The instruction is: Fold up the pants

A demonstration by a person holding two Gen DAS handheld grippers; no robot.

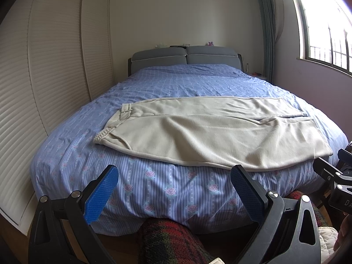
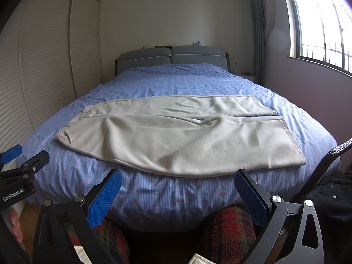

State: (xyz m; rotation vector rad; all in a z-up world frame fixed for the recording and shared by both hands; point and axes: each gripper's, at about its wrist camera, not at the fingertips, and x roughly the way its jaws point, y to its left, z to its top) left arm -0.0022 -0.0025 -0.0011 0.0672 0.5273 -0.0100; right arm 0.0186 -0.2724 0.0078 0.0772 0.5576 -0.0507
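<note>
Left wrist view
- left tongs [image 1: 173, 189]: released, blue textured pads wide apart, nothing between them, short of the bed's near edge
- pants [image 1: 206, 129]: cream, soft fleecy knit, flat across the bed [image 1: 176, 81], waistband left, leg hems right, legs side by side with a slit of sheet between near the hems
- bedsheet: blue striped, rose print on near drop
- cut off: right tongs [image 1: 334, 176] only partly in frame at right edge
- headboard [image 1: 187, 55]: grey padded, small items on top too small to identify

Right wrist view
- right tongs [image 2: 178, 191]: released, pads spread, empty
- pants [image 2: 187, 132]: same lay, near hem along the bed's near edge
- left tongs [image 2: 19, 167]: partly visible at left edge, state unclear here
- wardrobe [image 2: 44, 66]: louvred sliding doors, left
- near bottom: red plaid knit fabric [image 2: 228, 226], partly hidden behind tongs
</note>
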